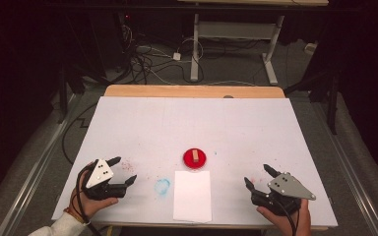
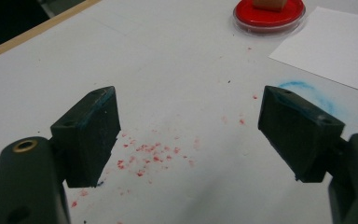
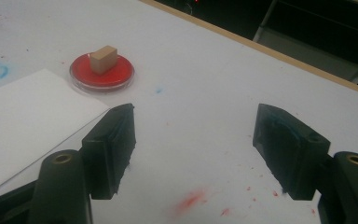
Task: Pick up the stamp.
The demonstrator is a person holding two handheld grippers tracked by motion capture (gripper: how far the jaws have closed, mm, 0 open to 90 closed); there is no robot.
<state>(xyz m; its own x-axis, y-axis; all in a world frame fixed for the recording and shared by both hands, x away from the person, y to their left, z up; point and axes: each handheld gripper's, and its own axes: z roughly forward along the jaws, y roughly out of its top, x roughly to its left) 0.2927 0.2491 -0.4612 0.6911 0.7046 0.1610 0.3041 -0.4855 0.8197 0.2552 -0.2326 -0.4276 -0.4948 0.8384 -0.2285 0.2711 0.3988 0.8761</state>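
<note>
Two grippers, left [image 1: 122, 170] and right [image 1: 259, 178], fingers wide; one paper sheet [image 1: 192, 195], one red dish [image 1: 195, 158]

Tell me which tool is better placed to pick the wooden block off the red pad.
Probably right tool: open, with wooden block on red pad ahead. Left tool looks no nearer.

Your left black two-jaw gripper [image 1: 122, 170] carries a pale grey three-cornered plate [image 1: 100, 173] with dark screw holes, and a black cable [image 1: 81, 204] trails past your white sleeve cuff [image 1: 64, 226] and a reddish wristband [image 1: 70, 212]. Your right black two-jaw gripper [image 1: 259, 177] bears a matching grey plate [image 1: 289, 185]. Both grippers have brass-ringed screw holes [image 2: 24, 145] behind thick, blocky pads [image 3: 114, 140].
</note>
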